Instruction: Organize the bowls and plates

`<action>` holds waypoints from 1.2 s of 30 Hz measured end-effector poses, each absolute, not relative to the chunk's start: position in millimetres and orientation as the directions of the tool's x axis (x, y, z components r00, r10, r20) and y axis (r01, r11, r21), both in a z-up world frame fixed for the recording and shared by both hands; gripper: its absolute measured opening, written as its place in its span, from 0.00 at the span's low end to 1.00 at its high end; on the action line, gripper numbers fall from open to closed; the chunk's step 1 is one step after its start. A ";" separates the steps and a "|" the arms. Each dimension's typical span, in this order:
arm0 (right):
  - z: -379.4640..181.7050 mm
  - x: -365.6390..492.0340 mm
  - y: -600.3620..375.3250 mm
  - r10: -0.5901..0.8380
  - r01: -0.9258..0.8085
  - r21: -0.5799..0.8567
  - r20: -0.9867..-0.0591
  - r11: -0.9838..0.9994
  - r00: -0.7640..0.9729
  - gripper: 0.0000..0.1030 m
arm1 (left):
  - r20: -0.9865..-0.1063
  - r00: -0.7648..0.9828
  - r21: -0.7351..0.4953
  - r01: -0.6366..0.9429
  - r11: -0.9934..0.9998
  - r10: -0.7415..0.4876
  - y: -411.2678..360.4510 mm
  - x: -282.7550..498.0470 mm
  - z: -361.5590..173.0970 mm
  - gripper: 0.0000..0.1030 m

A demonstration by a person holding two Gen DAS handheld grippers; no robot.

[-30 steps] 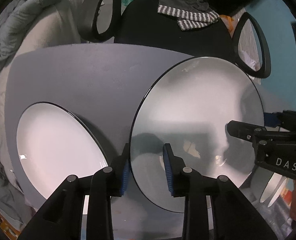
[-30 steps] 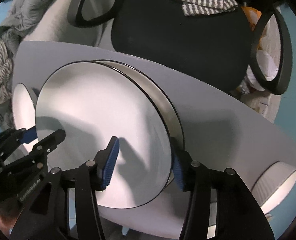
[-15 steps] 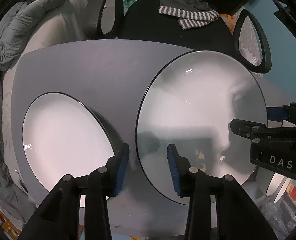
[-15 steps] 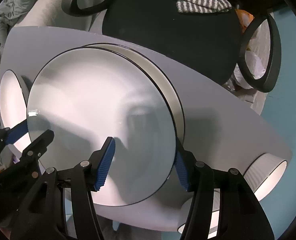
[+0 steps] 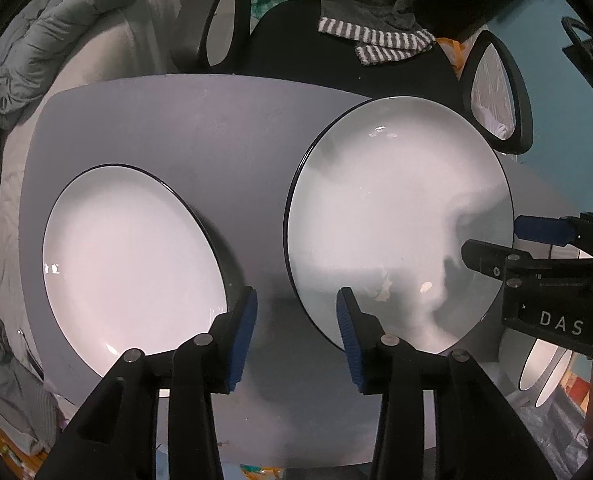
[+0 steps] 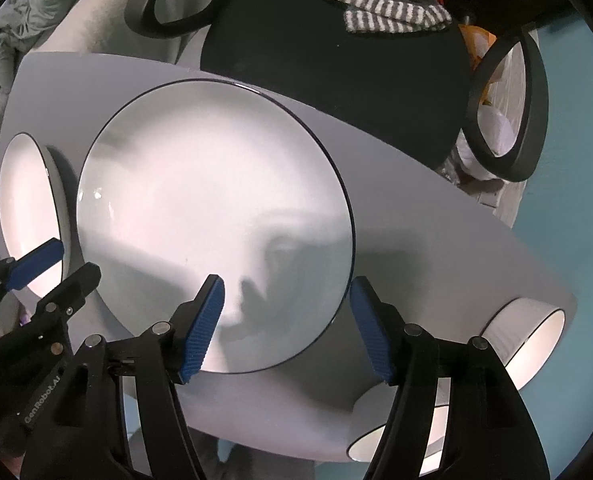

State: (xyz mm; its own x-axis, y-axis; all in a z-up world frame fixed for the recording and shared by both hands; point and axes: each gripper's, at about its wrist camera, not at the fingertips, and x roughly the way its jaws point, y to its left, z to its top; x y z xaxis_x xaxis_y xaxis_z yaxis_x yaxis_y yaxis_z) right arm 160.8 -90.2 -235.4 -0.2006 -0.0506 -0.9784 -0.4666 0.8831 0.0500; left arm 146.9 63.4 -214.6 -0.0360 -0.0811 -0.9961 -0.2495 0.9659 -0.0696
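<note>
A grey rounded tabletop (image 5: 224, 128) filled most of both wrist views, with a black office chair (image 6: 336, 60) pushed up to its far edge and a striped grey-and-white cloth (image 6: 392, 12) draped over the chair's back. Rumpled grey bedding (image 5: 48, 52) lay beyond the table's left side.

On the table lay a large white round plate with a thin dark rim (image 6: 216, 220), flat and face up, toward the right half as the left wrist camera saw it. A second white dark-rimmed plate (image 5: 132, 268) sat apart from it to the left, with bare tabletop between the two. At the table's near right corner stood two white bowls with dark rims, one bowl (image 6: 528, 340) by the edge and another bowl (image 6: 400, 432) closer in, partly hidden behind the right tong's finger.

The left gripper (image 5: 296, 332) pointed down over the strip of bare table between the plates, its blue-padded jaws opening, roughly half apart, with nothing between them; the right-hand pad stood over the large plate's near left rim without pinching it. The right gripper (image 6: 286, 328) hung over that same plate's near right edge, its jaws opening wider, the rim lying in the gap while neither pad pressed on it. Each gripper showed at the margin of the other's view.
</note>
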 end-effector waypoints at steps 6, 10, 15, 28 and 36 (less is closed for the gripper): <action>-225.9 154.2 -95.3 -0.024 -0.469 0.060 -0.985 0.881 -0.171 0.64 | -0.997 0.007 -0.071 -0.247 0.966 -0.071 65.1 138.5 -202.2 0.58; -217.5 150.6 -98.0 -0.013 -0.476 0.061 -0.989 0.878 -0.150 0.64 | -0.996 0.009 -0.088 -0.255 0.963 -0.089 69.4 129.0 -196.2 0.60; -206.4 143.5 -98.5 0.006 -0.489 0.071 -0.991 0.870 -0.135 0.64 | -0.996 0.033 -0.087 -0.264 0.961 -0.081 76.4 113.4 -183.6 0.65; -172.8 118.5 -67.1 0.056 -0.556 0.107 -0.993 0.824 -0.107 0.64 | -0.996 0.087 -0.047 -0.292 0.955 -0.022 120.4 66.0 -152.6 0.73; -160.5 104.3 -24.4 0.081 -0.611 0.127 -0.991 0.781 -0.103 0.64 | -0.998 0.063 -0.038 -0.360 0.932 -0.016 159.8 40.5 -158.6 0.73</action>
